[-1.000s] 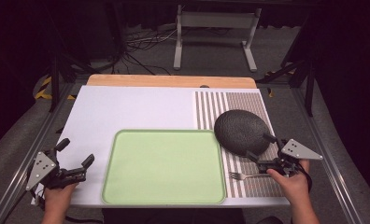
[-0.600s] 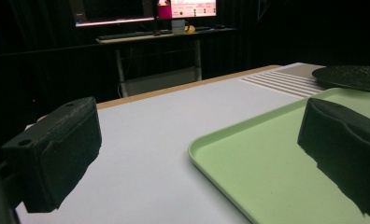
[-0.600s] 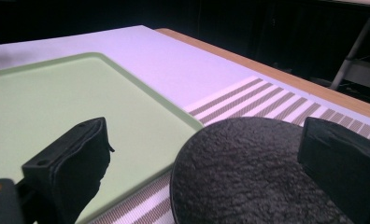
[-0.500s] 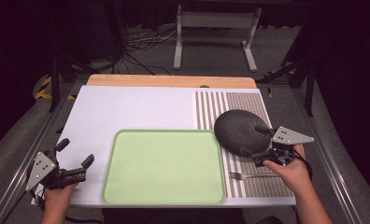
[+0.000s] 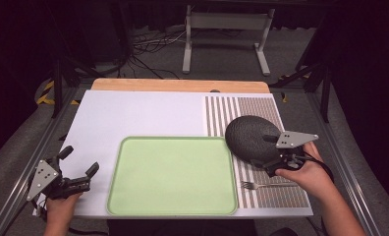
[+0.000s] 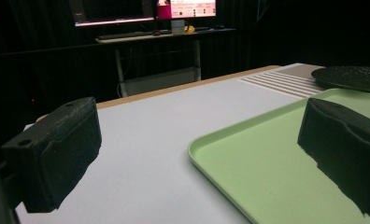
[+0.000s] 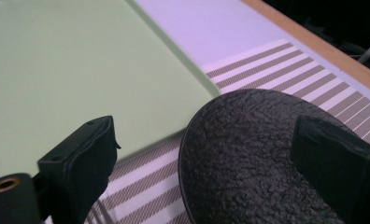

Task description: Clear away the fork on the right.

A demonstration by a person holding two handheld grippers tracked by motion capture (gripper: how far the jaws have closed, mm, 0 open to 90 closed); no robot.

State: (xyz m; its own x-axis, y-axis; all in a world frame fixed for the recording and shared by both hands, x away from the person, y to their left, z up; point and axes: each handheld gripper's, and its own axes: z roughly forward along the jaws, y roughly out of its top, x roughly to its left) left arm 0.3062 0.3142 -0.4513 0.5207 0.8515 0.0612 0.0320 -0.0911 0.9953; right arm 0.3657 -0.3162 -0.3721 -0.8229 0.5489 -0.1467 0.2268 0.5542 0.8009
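Risen since a second ago and shifted from beside the fork [image 5: 268,185] toward the dark textured plate [image 5: 254,137]: right claw [image 7: 206,168], jaws spread and just narrowing slightly, near rim of the plate between them, pads not yet pressing. Left claw [image 5: 77,169] unmoved, released, parked at the surface's [image 5: 143,115] near-left corner beside the green tray [image 5: 173,174]. Plate resting on the striped mat [image 5: 241,108], just right of the tray. Likely step: approaching the plate's rim for a grasp. Next: lower, close on the rim. Count: one plate, one fork, one tray, one mat, two claws.
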